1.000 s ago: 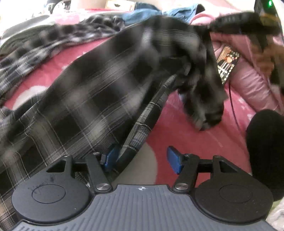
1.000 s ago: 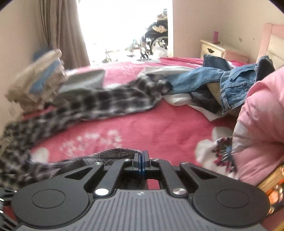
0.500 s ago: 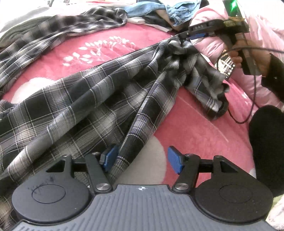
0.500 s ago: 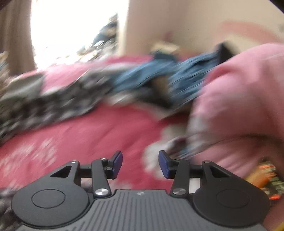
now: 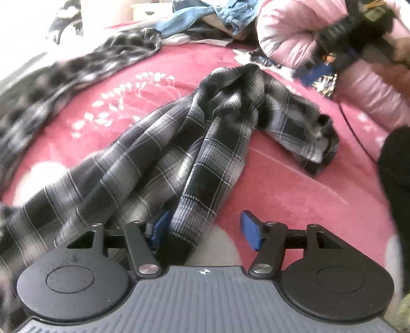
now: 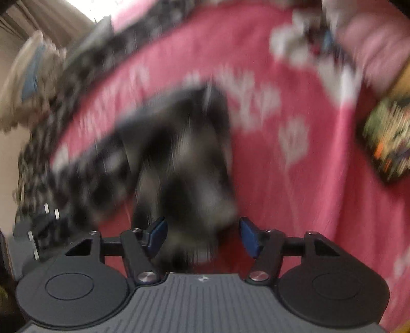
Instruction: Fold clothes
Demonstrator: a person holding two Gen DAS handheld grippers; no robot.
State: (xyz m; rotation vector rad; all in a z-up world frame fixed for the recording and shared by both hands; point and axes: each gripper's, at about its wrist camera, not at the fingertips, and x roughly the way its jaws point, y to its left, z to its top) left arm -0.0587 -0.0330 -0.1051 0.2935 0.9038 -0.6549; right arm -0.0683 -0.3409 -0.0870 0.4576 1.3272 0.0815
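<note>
A black and grey plaid shirt lies rumpled in long folds on the pink-red bedspread. My left gripper sits low over its near end. One fold lies between the blue fingers, against the left one only, while the jaws are closing. In the left wrist view my right gripper is a blur at the upper right, above the shirt's far end. In the right wrist view the right gripper points down at the blurred shirt. Its jaws are opening and the pads are not pressing the cloth.
A second plaid garment stretches along the left, with jeans behind it. A pink quilt bulges at the right, beside a colourful flat object. A person's dark-clothed leg is at the right edge. Folded clothes are stacked far left.
The right gripper held the shirt's end up, then opened and let it go. The shirt dropped onto the bed. The right gripper has tipped down over it. The left jaws narrowed slightly.
</note>
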